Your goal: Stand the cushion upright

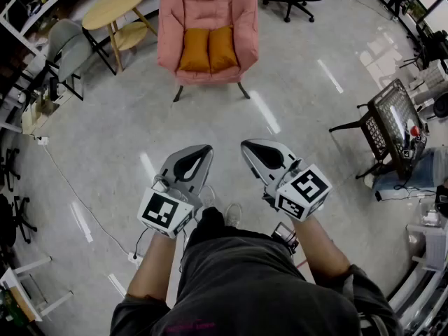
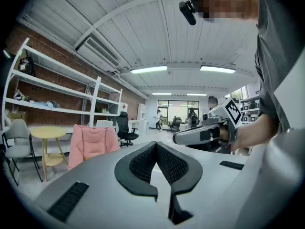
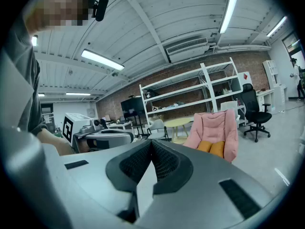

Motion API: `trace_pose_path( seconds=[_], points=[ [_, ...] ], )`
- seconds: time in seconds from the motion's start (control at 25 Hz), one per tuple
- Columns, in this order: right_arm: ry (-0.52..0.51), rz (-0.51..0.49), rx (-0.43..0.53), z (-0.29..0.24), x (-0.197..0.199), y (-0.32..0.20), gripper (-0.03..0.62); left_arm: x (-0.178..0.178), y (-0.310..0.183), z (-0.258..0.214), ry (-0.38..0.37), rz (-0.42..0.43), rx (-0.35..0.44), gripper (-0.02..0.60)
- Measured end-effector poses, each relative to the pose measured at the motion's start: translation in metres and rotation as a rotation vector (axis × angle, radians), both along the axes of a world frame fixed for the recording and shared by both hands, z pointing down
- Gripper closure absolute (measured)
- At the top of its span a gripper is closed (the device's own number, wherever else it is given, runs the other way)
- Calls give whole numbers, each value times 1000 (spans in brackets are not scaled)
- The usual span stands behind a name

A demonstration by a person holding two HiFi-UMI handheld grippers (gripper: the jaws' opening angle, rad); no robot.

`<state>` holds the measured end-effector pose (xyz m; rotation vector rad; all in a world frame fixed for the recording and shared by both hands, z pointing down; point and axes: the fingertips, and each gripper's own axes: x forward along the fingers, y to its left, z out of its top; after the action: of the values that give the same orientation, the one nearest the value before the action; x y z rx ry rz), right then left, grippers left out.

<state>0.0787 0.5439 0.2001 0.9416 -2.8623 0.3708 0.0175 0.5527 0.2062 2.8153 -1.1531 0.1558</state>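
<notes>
Your grey left gripper [image 1: 203, 150] and right gripper [image 1: 247, 146] are both closed tight and empty, well apart from the soft orange cushions [image 1: 208, 49] on the pink padded armchair [image 1: 210, 5]. Arrive with the jaws unopened and you'd likely just shove a cushion over.

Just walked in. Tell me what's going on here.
A person stands on an open floor with a handheld gripper in each hand. The left gripper and the right gripper are both shut and empty, and point toward a pink armchair some way ahead. The orange cushion sits on the armchair's seat. Neither gripper has reached it yet.
</notes>
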Motion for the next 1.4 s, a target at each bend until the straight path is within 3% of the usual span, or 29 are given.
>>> trace_pose_path(
  seconds=[0.4,1.04,1.4],
  points=[
    [6,23,-39,20,-13,-24,579,-20,-23,12,1,7,-29,572],
    [11,128,-79,30,-75,-130,579,-96,-135,20,-4,70,-31,572],
    [12,139,-77,34,-81,-181,579,-108,-183,26,1,67,-37,572]
  ],
)
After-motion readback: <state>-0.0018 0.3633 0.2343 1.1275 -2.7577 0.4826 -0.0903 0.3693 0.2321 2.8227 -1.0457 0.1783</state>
